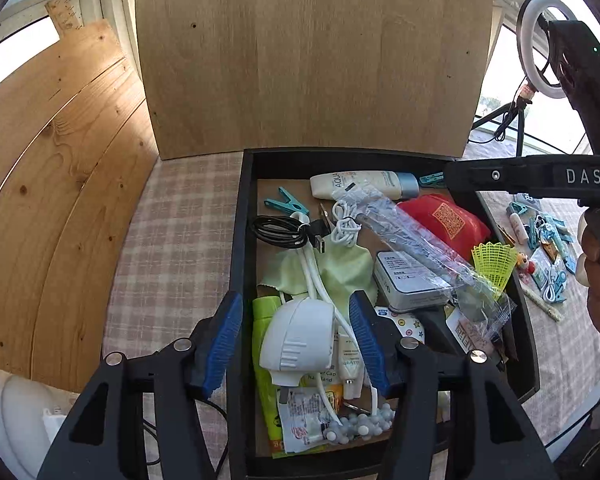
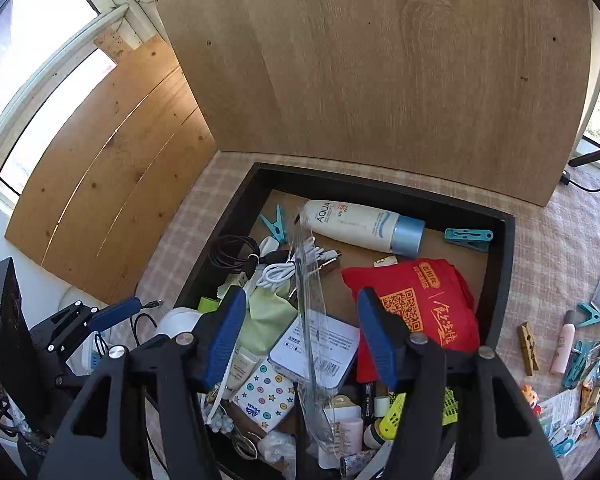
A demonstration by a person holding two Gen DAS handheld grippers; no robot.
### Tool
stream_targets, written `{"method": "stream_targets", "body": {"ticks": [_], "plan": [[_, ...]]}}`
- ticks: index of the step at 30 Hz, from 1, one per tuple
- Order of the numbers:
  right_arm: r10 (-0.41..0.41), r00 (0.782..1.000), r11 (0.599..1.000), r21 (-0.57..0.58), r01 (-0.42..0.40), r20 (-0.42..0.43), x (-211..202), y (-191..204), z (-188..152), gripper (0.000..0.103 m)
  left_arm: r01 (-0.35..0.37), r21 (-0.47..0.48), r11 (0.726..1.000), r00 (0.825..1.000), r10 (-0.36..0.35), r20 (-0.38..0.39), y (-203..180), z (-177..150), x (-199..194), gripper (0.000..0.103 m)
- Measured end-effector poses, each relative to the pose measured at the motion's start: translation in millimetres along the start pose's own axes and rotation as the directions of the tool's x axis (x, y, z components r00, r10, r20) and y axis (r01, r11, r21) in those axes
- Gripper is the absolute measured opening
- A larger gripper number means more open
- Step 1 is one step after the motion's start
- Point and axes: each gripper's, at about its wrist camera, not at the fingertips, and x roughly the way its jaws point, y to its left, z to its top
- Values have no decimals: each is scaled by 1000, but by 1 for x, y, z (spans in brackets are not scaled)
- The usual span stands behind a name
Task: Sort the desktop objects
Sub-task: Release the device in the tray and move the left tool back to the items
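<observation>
Both the left gripper (image 1: 296, 336) and right gripper (image 2: 300, 332) hover with jaws spread, holding nothing, above a black tray (image 2: 500, 280) crammed with a sunscreen bottle (image 2: 356, 224), red pouch (image 2: 428, 304) and cables.

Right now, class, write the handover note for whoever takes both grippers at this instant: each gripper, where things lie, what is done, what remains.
Left gripper: open, empty, fingers either side of the white charger in the black tray.
Right gripper: open, empty, over the tray's middle above the metal tin.
Tray holds the sunscreen bottle, red pouch, cables, clothespins, tissue pack and more.
Another pile of small items lies on the cloth right of the tray.
Neither gripper holds anything; which pile is sorted cannot be told.
</observation>
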Motion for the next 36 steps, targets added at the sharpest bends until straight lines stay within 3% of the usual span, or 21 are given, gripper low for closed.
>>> {"method": "stream_targets", "body": {"ticks": [10,18,29,36], "plan": [[-24,999,999,26,23,35,-29,-30,-14,57,12,15,1000,999,-13,29,-6,-3,-18,49],[-130,985,989,84,122,109,-108,-98,-56,57,54,68,996,997,-58,57,-42,-11,-43,49],[-238,965,951,231,208,110,-213,-259,-132,57,104,138,985,993,-111,48,-165,-21,-53,49],[-222,974,963,164,213,38,-232,-332,-170,57,121,131,984,992,-123,5,-262,-18,-22,49]]}}
